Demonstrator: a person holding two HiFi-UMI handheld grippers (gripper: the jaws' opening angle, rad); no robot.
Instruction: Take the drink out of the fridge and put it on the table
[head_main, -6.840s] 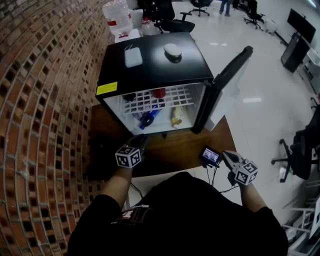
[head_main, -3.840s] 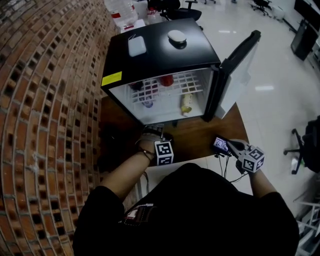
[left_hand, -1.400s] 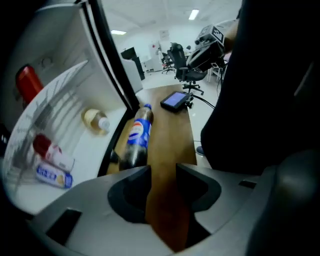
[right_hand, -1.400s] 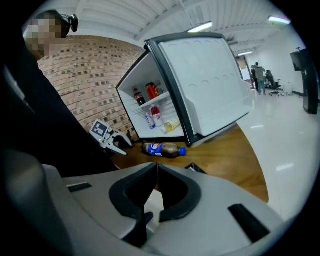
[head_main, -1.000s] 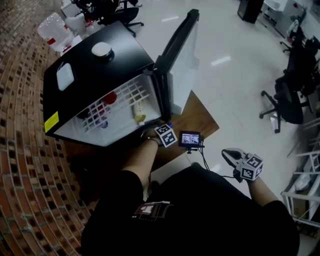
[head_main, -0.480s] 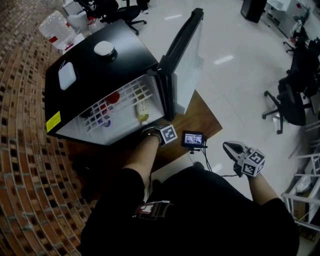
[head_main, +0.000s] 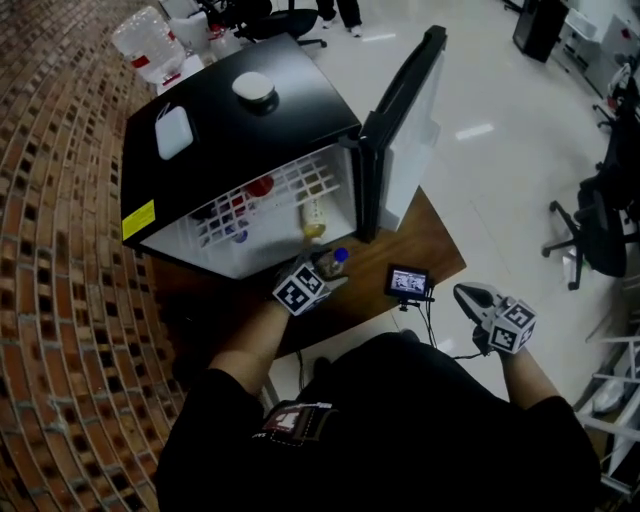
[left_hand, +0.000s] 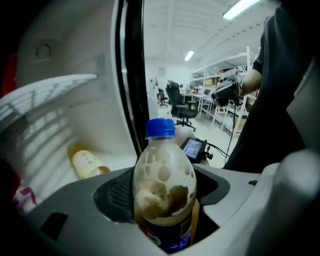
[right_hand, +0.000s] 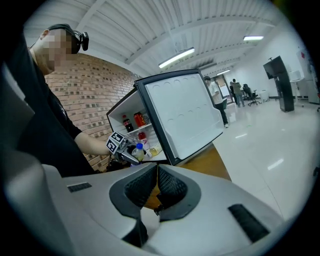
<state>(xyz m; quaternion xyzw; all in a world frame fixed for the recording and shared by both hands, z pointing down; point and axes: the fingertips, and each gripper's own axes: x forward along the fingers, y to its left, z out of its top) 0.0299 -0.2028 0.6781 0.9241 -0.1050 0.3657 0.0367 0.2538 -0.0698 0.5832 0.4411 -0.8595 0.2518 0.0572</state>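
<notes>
My left gripper (head_main: 322, 272) is clamped on the blue-capped drink bottle (left_hand: 165, 195) — just outside the open fridge (head_main: 240, 130), above the desk (head_main: 425, 245). My right gripper (right_hand: 156, 186) is closed, empty.

We are facing a fridge (head_main: 250, 130) that is standing on a table (head_main: 425, 245), with a brick wall (head_main: 60, 260) running along its left and its door (head_main: 400, 110) swinging open to the right. A flat pad (head_main: 174, 132) and a round object (head_main: 254, 88) are lying on top of it. Inside, bottles are standing on the shelf (head_main: 275, 190) and another bottle (head_main: 314, 218) is lying below it. We are holding the drink (head_main: 338, 260) between the jaws of the left gripper (head_main: 325, 270), just in front of the opening. A small screen (head_main: 408, 282) is sitting to its right, and the right gripper (head_main: 478, 300) is hanging further right, beyond the table edge.
</notes>
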